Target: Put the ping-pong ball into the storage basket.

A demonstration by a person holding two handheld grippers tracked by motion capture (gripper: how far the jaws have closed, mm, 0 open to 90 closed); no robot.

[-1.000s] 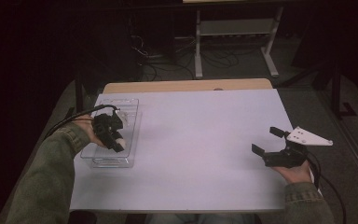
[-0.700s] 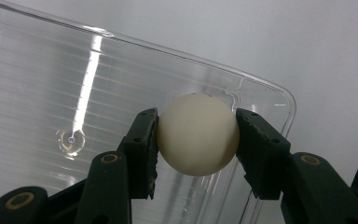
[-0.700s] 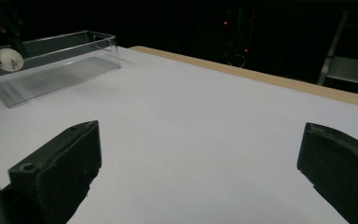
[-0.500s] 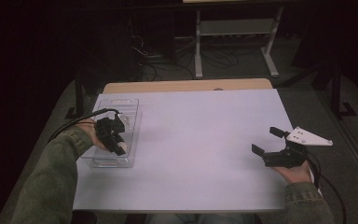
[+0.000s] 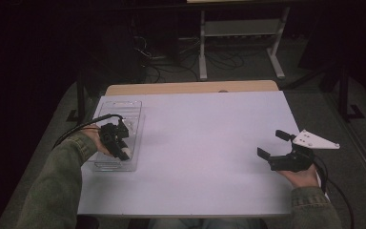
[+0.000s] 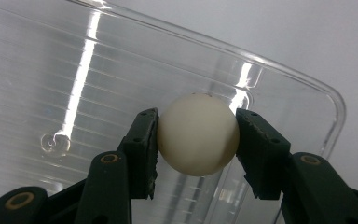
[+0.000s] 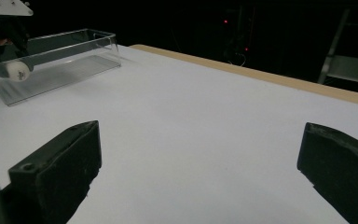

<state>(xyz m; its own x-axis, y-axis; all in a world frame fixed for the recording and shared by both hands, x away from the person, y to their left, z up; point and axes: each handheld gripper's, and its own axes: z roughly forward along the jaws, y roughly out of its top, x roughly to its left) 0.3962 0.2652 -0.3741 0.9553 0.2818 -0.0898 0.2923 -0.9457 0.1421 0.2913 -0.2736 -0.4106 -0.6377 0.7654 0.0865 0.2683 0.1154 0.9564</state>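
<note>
A white ball (image 6: 197, 134) sits clamped between the two black jaws of my left gripper (image 6: 196, 140), held just over the ribbed floor of a clear plastic tray (image 6: 74, 84). In the high view the left gripper (image 5: 120, 145) hangs inside the clear tray (image 5: 119, 106) at the table's left side. The right gripper view shows the ball (image 7: 17, 71) at the tray's near end (image 7: 60, 70). My right gripper (image 5: 277, 145) rests low over the table's right side, open with nothing between its jaws.
The white table (image 5: 205, 143) has a wooden strip (image 5: 190, 88) along its far edge. Behind it on the dark floor stand a metal frame (image 5: 240, 28) and loose cables (image 5: 167, 71).
My left gripper has sunk lower into the tray with the ball still in its jaws. The right gripper has stayed where it was.
</note>
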